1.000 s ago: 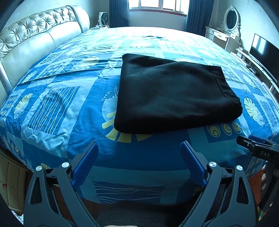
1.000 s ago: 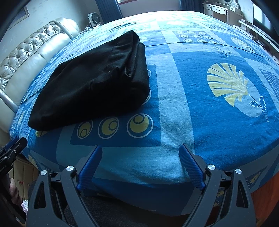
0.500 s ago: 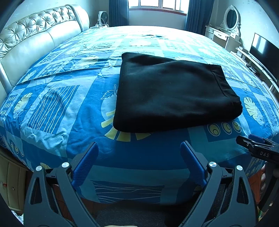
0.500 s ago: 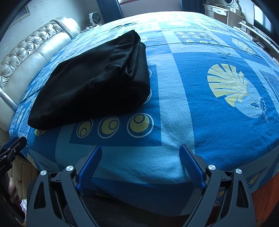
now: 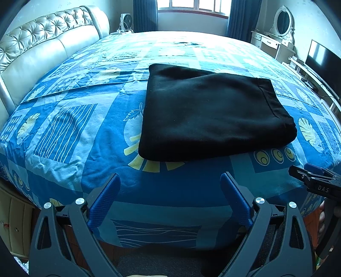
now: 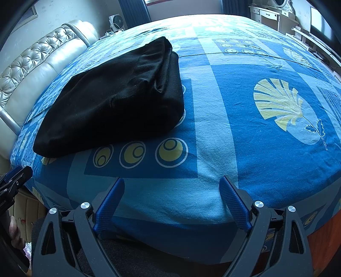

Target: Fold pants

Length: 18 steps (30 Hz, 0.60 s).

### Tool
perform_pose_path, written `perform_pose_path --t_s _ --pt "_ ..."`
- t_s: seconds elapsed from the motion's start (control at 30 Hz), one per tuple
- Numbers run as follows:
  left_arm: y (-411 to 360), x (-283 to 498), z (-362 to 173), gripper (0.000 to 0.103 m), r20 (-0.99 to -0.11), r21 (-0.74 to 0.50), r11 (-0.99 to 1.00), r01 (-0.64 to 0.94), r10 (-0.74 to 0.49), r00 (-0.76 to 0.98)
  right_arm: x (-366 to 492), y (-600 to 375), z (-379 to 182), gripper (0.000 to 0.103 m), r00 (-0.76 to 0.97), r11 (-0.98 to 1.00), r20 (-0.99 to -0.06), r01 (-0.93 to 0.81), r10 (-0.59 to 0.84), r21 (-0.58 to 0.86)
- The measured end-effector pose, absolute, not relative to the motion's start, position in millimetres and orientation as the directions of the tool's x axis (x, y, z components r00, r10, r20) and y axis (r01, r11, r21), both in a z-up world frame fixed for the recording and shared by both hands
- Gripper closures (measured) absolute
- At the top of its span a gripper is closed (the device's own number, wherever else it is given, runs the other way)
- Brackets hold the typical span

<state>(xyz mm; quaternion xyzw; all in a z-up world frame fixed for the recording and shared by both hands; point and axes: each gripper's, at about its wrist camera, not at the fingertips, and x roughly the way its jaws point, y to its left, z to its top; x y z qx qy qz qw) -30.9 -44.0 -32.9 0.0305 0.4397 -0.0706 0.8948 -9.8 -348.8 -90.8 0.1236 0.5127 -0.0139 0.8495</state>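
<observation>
Black pants (image 5: 211,115) lie folded into a flat rectangle on the blue patterned bed (image 5: 89,136). They also show in the right wrist view (image 6: 115,100), at the left. My left gripper (image 5: 170,181) is open and empty, held off the bed's near edge, short of the pants. My right gripper (image 6: 171,183) is open and empty, also at the near edge, to the right of the pants. Each gripper shows at the edge of the other's view: the right one (image 5: 313,179) and the left one (image 6: 15,179).
A padded cream headboard (image 5: 42,46) runs along the left. A dresser with an oval mirror (image 5: 281,19) and a TV (image 5: 324,61) stand at the right. A small fan (image 5: 125,21) stands by the window. Wooden drawers (image 5: 12,225) sit below the bed's left edge.
Both grippers have stayed open and nearly still. The views have shifted only slightly. The pants have not moved.
</observation>
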Motion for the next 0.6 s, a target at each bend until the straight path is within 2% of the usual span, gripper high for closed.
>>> perform_pose_path --t_s 0.1,0.17,0.27,0.4,0.5,0.6 --pt "-45.0 -31.7 -31.2 0.008 -0.787 -0.003 0.988 0.156 -0.099 0.609 -9.8 -348.5 -91.0 0.013 0.474 0.970 -0.875 0.147 0.101 0.191" --pt "-47.9 -31.6 -28.3 0.003 -0.784 0.019 0.987 0.160 -0.084 0.614 -9.2 -349.2 -91.3 0.013 0.475 0.971 -0.874 0.146 0.100 0.191" --pt "-52.1 -31.4 -22.6 0.002 -0.770 0.095 0.988 0.119 -0.003 0.638 -9.7 -348.4 -91.5 0.013 0.477 0.970 -0.873 0.147 0.102 0.194" --pt "-38.4 -24.1 -6.8 0.002 -0.767 0.003 0.994 0.112 -0.069 0.638 -10.0 -350.4 -78.5 0.012 0.498 0.964 -0.857 0.136 0.133 0.229" --pt "-8.0 1.0 6.8 0.002 -0.760 -0.095 0.994 0.063 -0.113 0.640 -1.5 -359.0 -39.3 0.012 0.601 0.967 -0.790 0.109 0.121 0.232" --pt "28.9 50.6 10.0 0.002 -0.741 -0.076 0.996 -0.036 -0.032 0.671 38.9 -381.3 -13.8 0.012 0.666 0.971 -0.741 0.110 0.087 0.213"
